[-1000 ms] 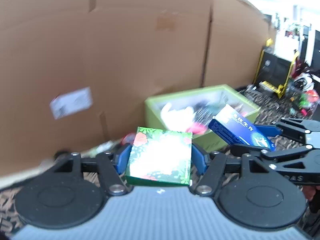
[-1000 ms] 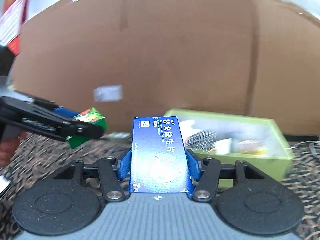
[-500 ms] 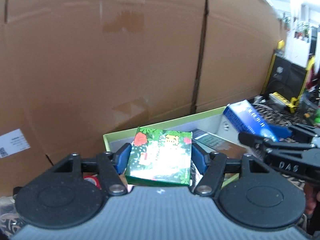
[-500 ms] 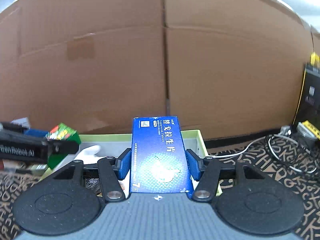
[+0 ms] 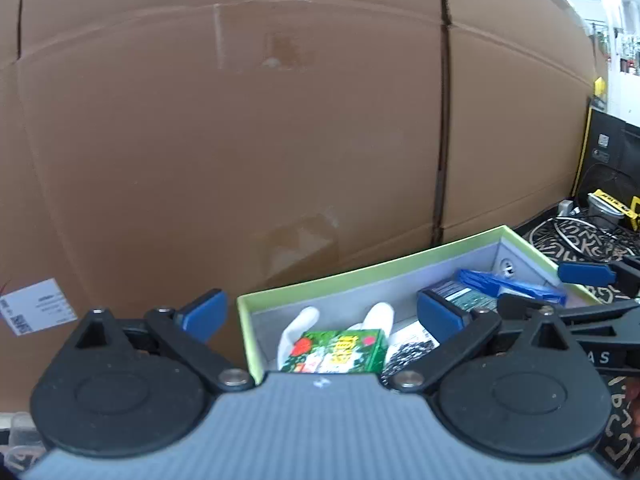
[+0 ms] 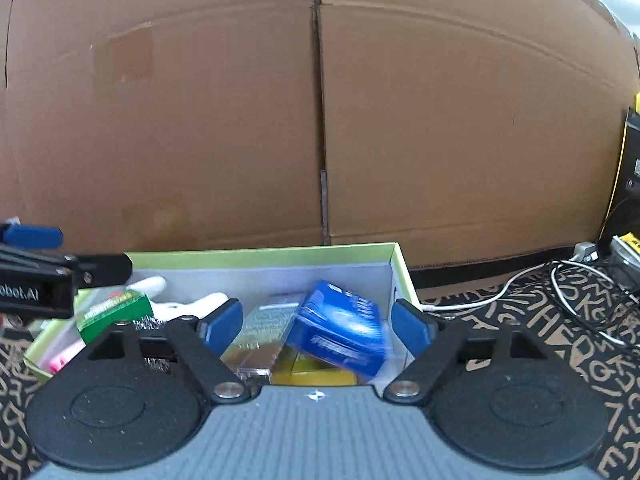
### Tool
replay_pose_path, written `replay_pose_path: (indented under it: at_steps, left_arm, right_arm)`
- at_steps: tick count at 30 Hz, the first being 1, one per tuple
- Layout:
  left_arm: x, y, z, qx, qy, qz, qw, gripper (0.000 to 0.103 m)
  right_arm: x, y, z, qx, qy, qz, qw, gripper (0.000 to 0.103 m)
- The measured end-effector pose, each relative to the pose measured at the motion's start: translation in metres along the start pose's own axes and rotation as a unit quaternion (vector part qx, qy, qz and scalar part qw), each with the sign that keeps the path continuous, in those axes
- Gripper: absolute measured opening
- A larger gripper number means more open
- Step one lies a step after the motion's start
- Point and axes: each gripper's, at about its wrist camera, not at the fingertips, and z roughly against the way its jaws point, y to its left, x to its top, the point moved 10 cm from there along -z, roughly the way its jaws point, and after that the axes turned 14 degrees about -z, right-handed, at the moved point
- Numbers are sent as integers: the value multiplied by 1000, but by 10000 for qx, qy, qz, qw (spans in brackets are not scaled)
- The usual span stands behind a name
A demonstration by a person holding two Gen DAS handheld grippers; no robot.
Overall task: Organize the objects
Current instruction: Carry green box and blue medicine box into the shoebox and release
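A lime-green box (image 5: 360,272) (image 6: 260,254) sits on the patterned floor against a cardboard wall. My left gripper (image 5: 320,314) is open above it; the green floral box (image 5: 336,350) lies inside, on a white glove (image 5: 296,326). My right gripper (image 6: 318,324) is open above the box's right half; the blue box (image 6: 340,328) is blurred between the pads, inside the lime-green box. The blue box (image 5: 508,286) also shows in the left wrist view, as does the right gripper (image 5: 568,292). The green floral box (image 6: 114,312) and the left gripper (image 6: 44,260) show in the right wrist view.
A tall cardboard wall (image 6: 320,100) stands right behind the lime-green box. Cables (image 6: 580,292) lie on the patterned floor to the right. A clear plastic case (image 6: 256,340), a yellow item (image 6: 320,376) and a pink item (image 6: 60,362) lie in the box.
Both grippers opened over the lime-green box. The green floral box dropped from the left gripper and the blue box from the right gripper into it.
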Motion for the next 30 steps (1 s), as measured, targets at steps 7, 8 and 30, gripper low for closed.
replay_pose_path:
  at_steps: [7, 8, 30]
  left_arm:
    - [-2, 5, 18, -125, -9, 54, 9999, 103]
    - [-2, 6, 24, -144, -32, 35, 9999, 103]
    - [-75, 146, 216, 453, 135, 329, 9983, 103]
  right_arm:
    - [6, 5, 19, 2, -3, -118, 9999, 87]
    - [10, 9, 26, 33, -56, -114, 9999, 87]
    - [-57, 177, 119, 1842, 258, 305, 9821, 97]
